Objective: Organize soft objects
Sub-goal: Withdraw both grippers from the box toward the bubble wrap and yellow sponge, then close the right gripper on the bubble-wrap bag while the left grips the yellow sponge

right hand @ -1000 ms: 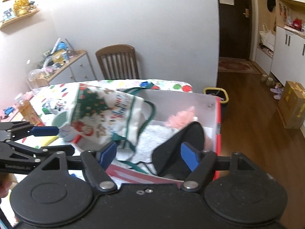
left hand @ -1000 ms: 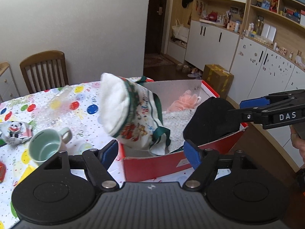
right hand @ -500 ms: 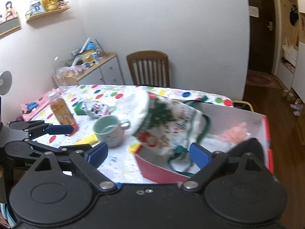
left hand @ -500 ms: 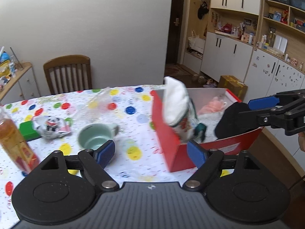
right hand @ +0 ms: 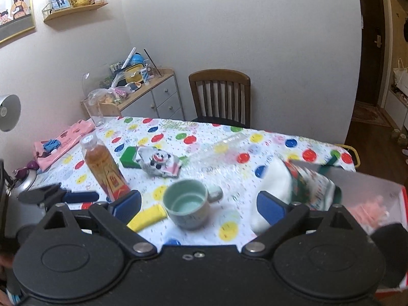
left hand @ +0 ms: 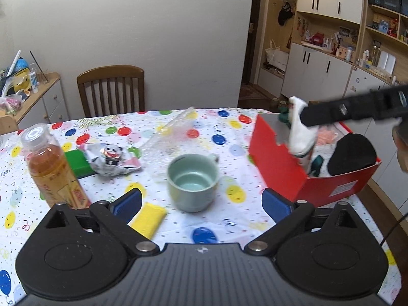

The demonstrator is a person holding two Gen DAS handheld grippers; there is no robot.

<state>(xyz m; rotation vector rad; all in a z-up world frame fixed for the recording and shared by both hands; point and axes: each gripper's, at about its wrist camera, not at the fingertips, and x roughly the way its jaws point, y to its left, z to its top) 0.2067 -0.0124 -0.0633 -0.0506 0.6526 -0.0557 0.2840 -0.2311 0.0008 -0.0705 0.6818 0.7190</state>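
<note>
Cup (left hand: 193,181) – round, glossy; sponge (left hand: 149,218) – yellow, blocky.

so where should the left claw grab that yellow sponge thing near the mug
Take the yellow sponge across its short width, near the middle, coming down from above. It lies flat on the tablecloth as a low oblong block, so its long sides are the only faces the pads can pinch. The left claw, jaws opening and empty, hangs close over it; the green mug stands just to its right, so keep clear there.

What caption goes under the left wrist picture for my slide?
Left gripper opening over a green mug, empty, beside the red box of soft things.
</note>
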